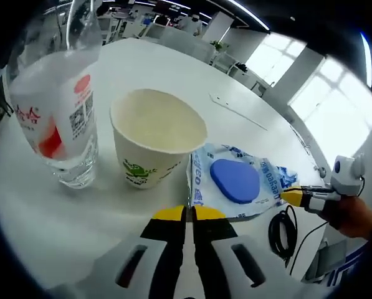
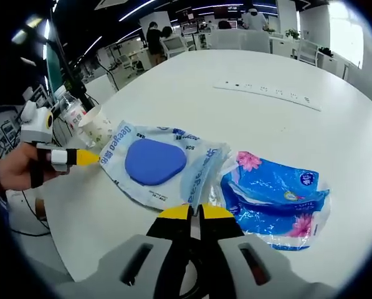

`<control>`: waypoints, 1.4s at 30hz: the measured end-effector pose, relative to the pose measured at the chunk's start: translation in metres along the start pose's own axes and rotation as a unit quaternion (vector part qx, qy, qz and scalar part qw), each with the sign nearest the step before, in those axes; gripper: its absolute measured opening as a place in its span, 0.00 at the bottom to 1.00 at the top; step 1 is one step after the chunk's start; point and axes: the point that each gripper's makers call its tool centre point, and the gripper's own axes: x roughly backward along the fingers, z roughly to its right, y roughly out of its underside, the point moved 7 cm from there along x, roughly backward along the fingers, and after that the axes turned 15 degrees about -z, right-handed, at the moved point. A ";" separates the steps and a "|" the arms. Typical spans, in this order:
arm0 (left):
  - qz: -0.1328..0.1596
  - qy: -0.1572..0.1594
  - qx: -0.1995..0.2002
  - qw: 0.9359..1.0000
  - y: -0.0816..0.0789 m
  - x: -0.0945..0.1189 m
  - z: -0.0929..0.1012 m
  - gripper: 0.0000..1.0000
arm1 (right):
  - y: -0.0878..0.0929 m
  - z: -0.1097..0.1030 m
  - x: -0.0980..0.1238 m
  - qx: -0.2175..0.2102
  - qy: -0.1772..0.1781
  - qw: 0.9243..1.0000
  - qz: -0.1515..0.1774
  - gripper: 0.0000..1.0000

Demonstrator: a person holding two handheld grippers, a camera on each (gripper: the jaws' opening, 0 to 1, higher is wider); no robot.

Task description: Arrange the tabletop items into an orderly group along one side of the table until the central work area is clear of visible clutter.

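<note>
A wet-wipes packet (image 1: 268, 185) (image 2: 201, 165) with a blue lid lies flat on the white table (image 1: 42, 212) (image 2: 335, 124). In the left gripper view my left gripper (image 1: 189, 213) is shut on its near edge, and the right gripper (image 1: 291, 196) pinches the opposite corner. Seen from the right gripper view, my right gripper (image 2: 195, 212) is shut on the packet's near edge, while the left gripper (image 2: 89, 157) holds its far-left corner. A paper cup (image 1: 154, 146) (image 2: 97, 128) and a clear water bottle (image 1: 61, 124) (image 2: 73, 112) stand just beyond the packet. A blue tissue pack (image 2: 279, 199) lies right of it.
A white power strip (image 1: 235, 110) (image 2: 267, 90) lies across the far part of the table. A black cable (image 1: 281, 232) hangs by the table edge, near the person's hand (image 1: 357, 218). Office desks and people stand in the background.
</note>
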 end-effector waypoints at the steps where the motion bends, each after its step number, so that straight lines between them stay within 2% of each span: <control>1: 0.000 0.000 0.001 1.000 0.000 0.001 0.000 0.04 | 0.001 0.000 0.001 -0.002 0.001 1.000 0.000 0.04; 5: 0.000 0.000 0.004 1.000 0.004 0.005 -0.002 0.05 | 0.006 0.000 0.009 -0.003 0.010 1.000 0.004 0.07; 16: 0.006 -0.002 0.006 1.000 0.022 0.019 -0.005 0.05 | 0.026 0.012 0.035 -0.021 0.031 0.999 0.034 0.05; 26: 0.020 -0.009 -0.014 1.000 0.037 0.042 0.002 0.05 | 0.050 0.048 0.055 -0.065 0.076 0.994 0.040 0.05; 31: 0.025 -0.010 -0.023 0.999 0.045 0.054 0.004 0.06 | 0.061 0.069 0.061 -0.102 0.096 0.989 0.041 0.06; 33: 0.024 -0.014 -0.031 0.999 0.049 0.059 0.007 0.06 | 0.062 0.078 0.061 -0.107 0.105 0.988 0.041 0.06; 35: 0.021 -0.025 -0.060 0.998 0.055 0.066 0.010 0.07 | 0.061 0.091 0.063 -0.122 0.115 0.985 0.045 0.07; 42: 0.016 -0.039 -0.097 0.994 0.075 0.087 0.014 0.09 | 0.050 0.116 0.059 -0.151 0.114 0.981 0.052 0.10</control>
